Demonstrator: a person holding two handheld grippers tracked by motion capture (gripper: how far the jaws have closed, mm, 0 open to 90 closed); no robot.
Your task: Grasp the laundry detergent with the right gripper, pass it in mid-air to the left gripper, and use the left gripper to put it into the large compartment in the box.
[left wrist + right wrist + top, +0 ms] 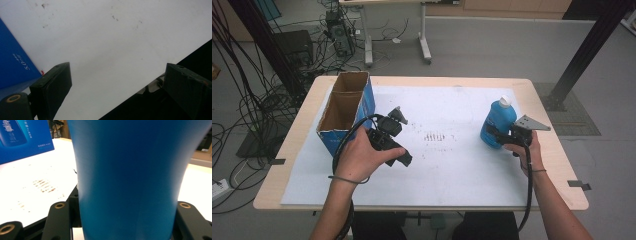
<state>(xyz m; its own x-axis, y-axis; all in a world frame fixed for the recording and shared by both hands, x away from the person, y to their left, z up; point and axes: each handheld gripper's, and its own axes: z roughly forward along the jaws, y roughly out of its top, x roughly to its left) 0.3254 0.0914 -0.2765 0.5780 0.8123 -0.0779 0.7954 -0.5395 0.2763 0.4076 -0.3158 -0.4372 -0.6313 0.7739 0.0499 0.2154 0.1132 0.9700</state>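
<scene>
Blue plastic bottle (498, 122), white cap, upright at the right side of the white sheet (452, 175) covering the table (277, 190). Right gripper (501, 134): jaws set against the bottle's lower body on both sides, apparently clamped (contact pressure can't be confirmed from the close right gripper view). Left gripper (115, 92): jaws spread wide, nothing between them, held low over the sheet just beside the blue cardboard box (344, 112). Box: open-topped, two compartments, both seemingly empty, at the table's left. Risk: the grip sits low on a tall, smooth bottle, so a quick lift or tilt could let it tip or slide out of the jaws.
</scene>
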